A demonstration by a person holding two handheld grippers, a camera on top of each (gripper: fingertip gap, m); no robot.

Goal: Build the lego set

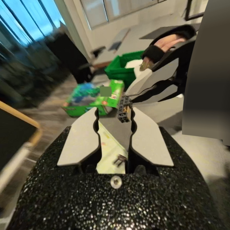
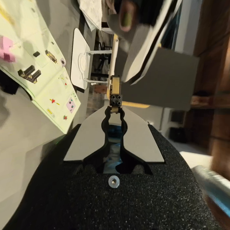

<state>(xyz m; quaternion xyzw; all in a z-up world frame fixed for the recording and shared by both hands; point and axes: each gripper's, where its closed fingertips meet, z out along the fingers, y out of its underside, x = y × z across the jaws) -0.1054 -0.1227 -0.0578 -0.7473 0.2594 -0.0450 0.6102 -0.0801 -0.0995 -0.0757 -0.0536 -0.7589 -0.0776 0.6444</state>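
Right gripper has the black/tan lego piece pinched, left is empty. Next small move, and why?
Probably bring the left gripper in and close it on the free end of the lego assembly. Its fingers are open and hold nothing, and that end hangs just ahead of them. The right gripper grips only one tip, so a second grip would steady it.

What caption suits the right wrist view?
Right gripper pinching a small black-and-tan lego assembly beside an open pale-green instruction booklet.
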